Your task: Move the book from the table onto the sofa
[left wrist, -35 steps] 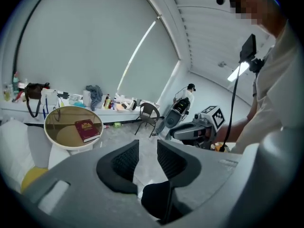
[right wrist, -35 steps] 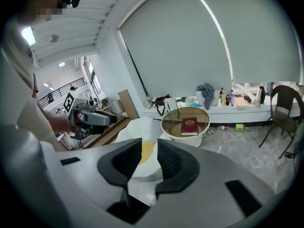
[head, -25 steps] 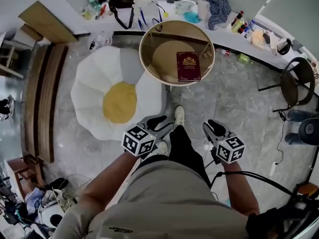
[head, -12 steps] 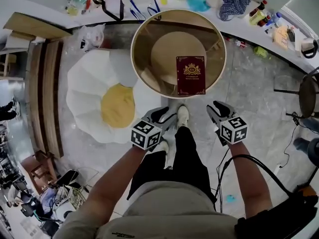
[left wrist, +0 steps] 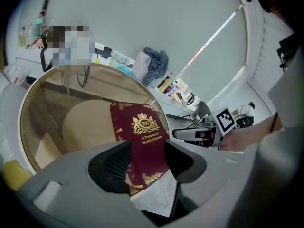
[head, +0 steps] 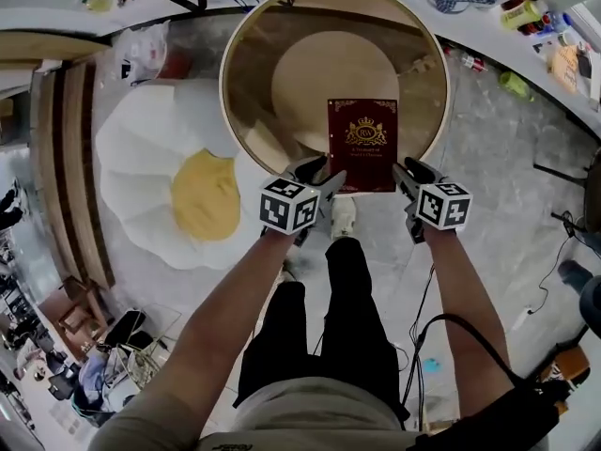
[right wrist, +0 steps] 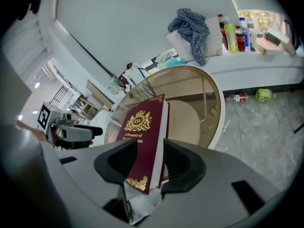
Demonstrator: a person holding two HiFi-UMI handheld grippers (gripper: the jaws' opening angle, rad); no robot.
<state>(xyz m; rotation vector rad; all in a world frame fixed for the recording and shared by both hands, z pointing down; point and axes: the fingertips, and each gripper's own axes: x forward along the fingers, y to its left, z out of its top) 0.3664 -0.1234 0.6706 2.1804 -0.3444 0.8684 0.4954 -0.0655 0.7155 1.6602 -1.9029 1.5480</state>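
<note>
- Looking down in the head view, a dark red hardback book [head: 362, 145] with gilt cover print lies flat on the round glass-topped table [head: 225, 73], its near end at the rim closest to the person.
- The left gripper [head: 317, 175] is at the book's near left corner and the right gripper [head: 411, 172] at its near right corner.
- A white petal-shaped sofa [head: 141, 158] with a yellow centre sits just left of the table, and grey polished floor lies open to the right.
- In the left gripper view, the jaws are opening. The book's [left wrist: 142, 132] near corner shows in the gap, with the ribbed pads clear of it.
- In the right gripper view, the jaws are opening too. The book's [right wrist: 142, 127] corner and pale page edge stand between them, ungripped.
</note>
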